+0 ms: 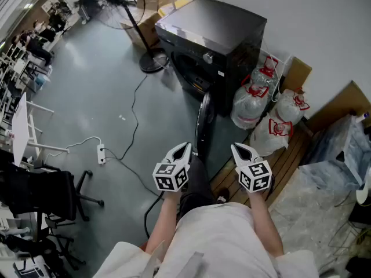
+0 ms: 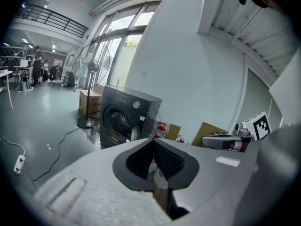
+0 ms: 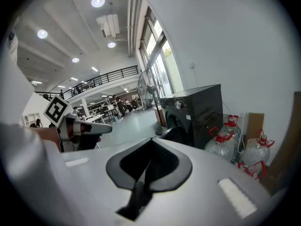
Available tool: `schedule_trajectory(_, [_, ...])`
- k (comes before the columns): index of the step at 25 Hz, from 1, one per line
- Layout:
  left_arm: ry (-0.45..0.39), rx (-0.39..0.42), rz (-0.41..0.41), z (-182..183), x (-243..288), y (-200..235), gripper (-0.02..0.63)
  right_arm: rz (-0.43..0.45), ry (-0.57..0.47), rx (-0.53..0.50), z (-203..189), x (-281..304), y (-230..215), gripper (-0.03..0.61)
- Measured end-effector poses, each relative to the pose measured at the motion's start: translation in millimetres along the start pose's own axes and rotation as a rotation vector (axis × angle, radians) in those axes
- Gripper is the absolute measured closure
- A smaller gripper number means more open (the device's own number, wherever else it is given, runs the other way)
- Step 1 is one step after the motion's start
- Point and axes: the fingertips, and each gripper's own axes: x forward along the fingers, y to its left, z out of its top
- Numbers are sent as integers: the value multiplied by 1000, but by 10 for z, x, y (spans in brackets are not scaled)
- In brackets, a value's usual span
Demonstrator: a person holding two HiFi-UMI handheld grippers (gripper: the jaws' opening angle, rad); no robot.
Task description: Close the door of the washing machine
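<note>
Your left tongs (image 1: 184, 147) and right tongs (image 1: 238, 148) are closed and empty. At twelve o'clock, the washer (image 1: 215, 36) has its door (image 1: 203, 123) open.

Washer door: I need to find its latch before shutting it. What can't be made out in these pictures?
- Head view: the door is edge-on, so no latch shows.
- Left gripper view: the left tool hides the door's lower part.
- Right gripper view: the right tool cuts it off too.
- Washer print: too small.

Open-plan office hall, desks (image 1: 20, 126), mezzanine railing (image 2: 51, 18), office chair (image 1: 43, 193)
</note>
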Motion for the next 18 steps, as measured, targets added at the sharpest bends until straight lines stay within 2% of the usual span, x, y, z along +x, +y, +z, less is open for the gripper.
schedule_trajectory(6, [-1, 3, 27, -6, 43, -6, 609, 11, 0, 3, -24, -43, -61, 577])
schedule_trajectory(10, [-23, -9, 37, 13, 109, -21, 609, 39, 29, -51, -62, 21, -242, 577])
schedule_trajectory(13, [4, 14, 57, -19, 161, 47, 609, 88, 34, -76, 9, -8, -302, 577])
schedule_trajectory(18, [16, 6, 112, -85, 307, 261, 607, 122, 60, -129, -42, -19, -425, 577])
